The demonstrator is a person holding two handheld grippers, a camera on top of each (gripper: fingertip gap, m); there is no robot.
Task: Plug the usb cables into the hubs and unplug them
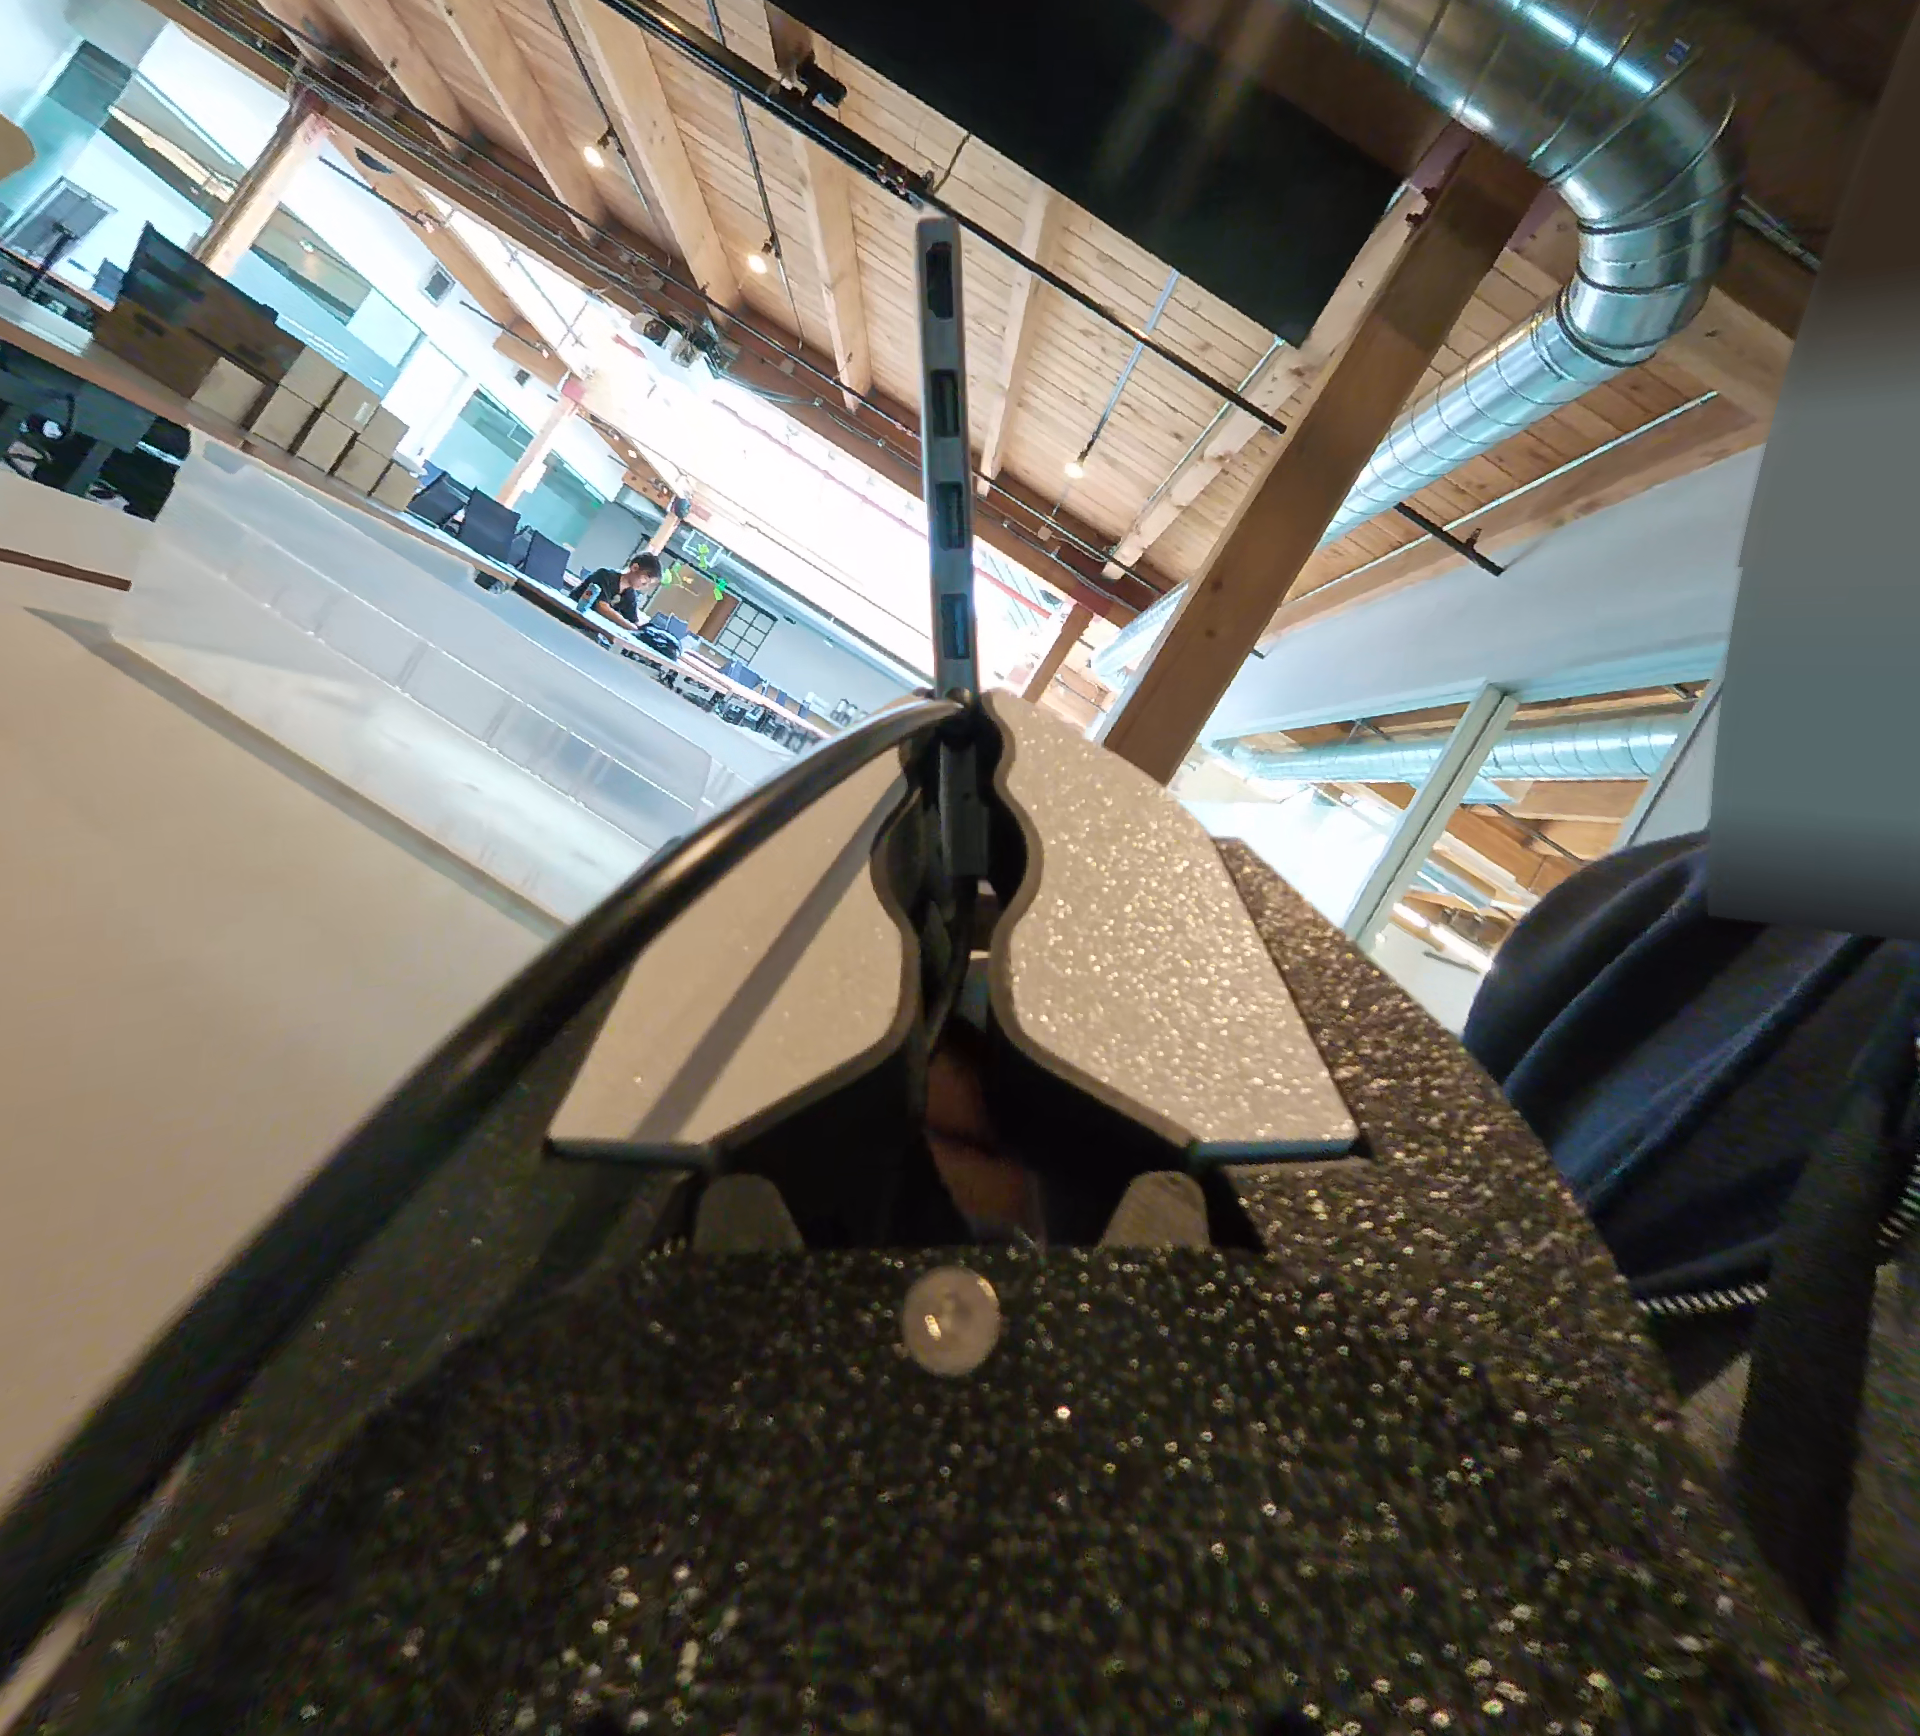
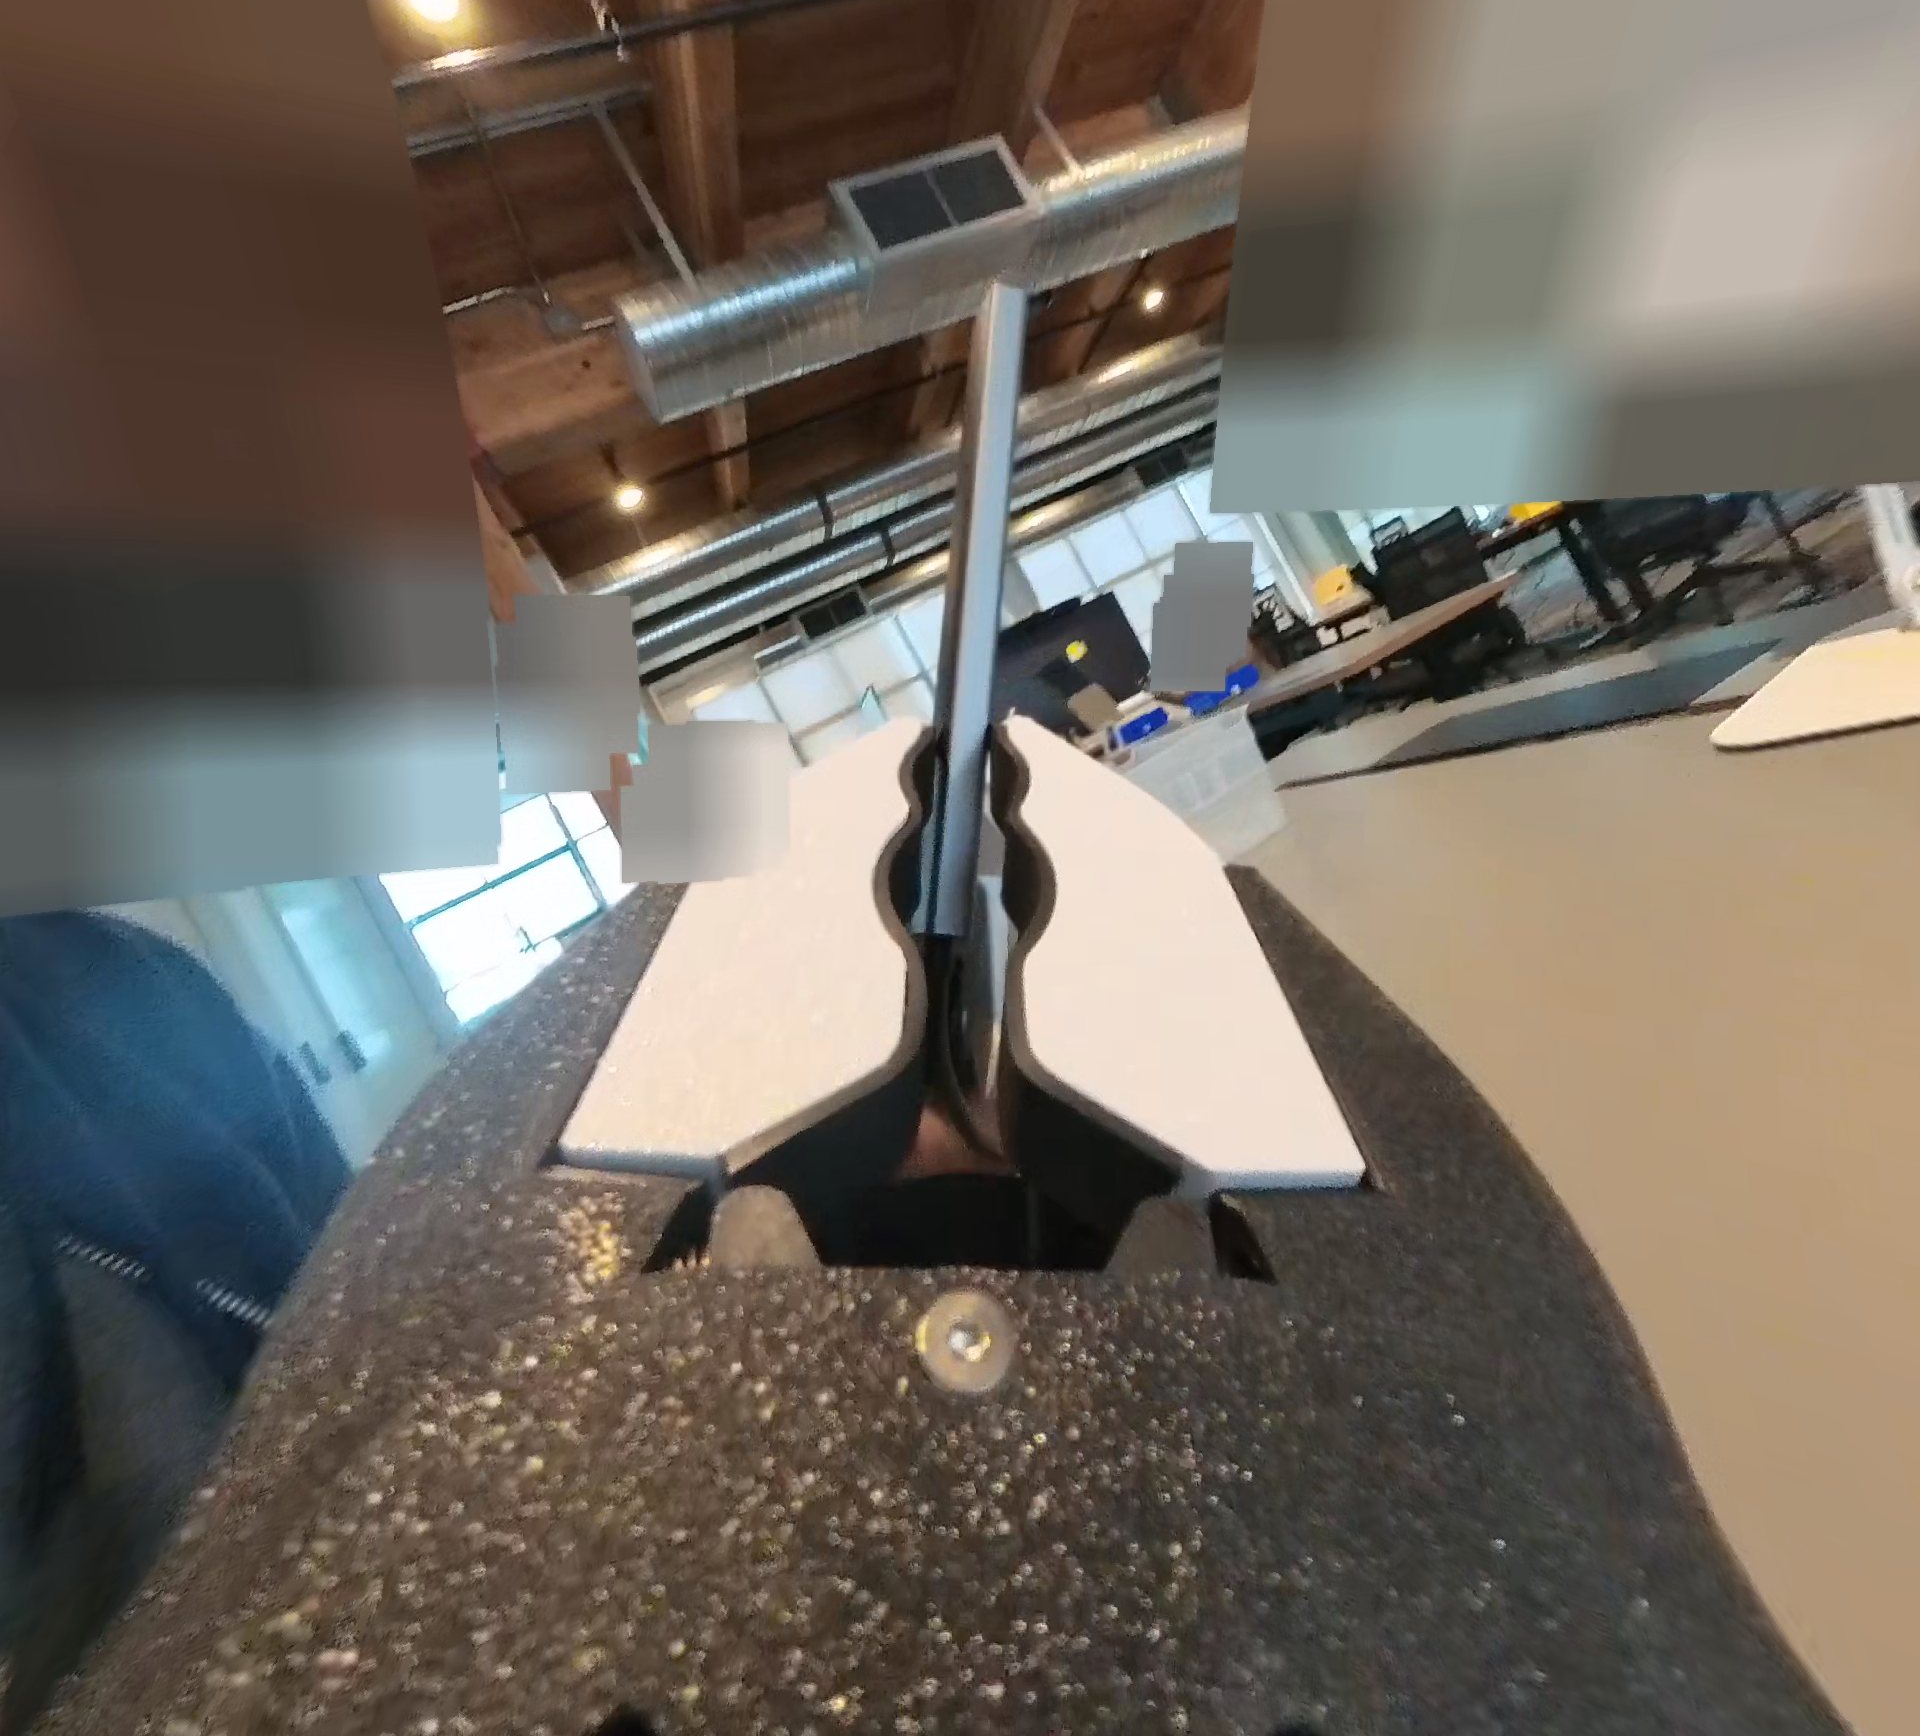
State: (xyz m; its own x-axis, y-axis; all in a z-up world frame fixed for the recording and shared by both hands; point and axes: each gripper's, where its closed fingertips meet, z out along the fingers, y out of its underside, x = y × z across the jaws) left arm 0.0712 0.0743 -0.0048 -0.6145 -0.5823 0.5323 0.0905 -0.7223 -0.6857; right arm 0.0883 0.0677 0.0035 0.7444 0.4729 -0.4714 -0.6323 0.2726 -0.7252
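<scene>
Overhead, a wooden ceiling with a broad silver duct curving down the right edge of the left wrist view, and open office floor far behind. Below that, a pale bench running off the left edge in the left wrist view, bare and wide on that side; in the right wrist view, the same kind of pale surface stretching to the right, with a flat white base near its far edge. On the bench beyond the left hand-held gripper, a clear plastic bin, well apart from the tips. At the right edge of the left wrist view and the left edge of the right wrist view, a dark blue sleeve with a zip. Left hand-held gripper pinching a slim grey hub edge-on, upright, ports along the narrow side facing the camera, free air all round its upper length. A black cable arching from the hub's lower end, over the left finger and down toward the lower left corner. Right hand-held gripper pressed onto a second grey hub, likewise upright and edge-on, tilted slightly right, its top against the ceiling duct in the background, nothing near either side; a dark cable end barely visible between the fingers below it.
</scene>
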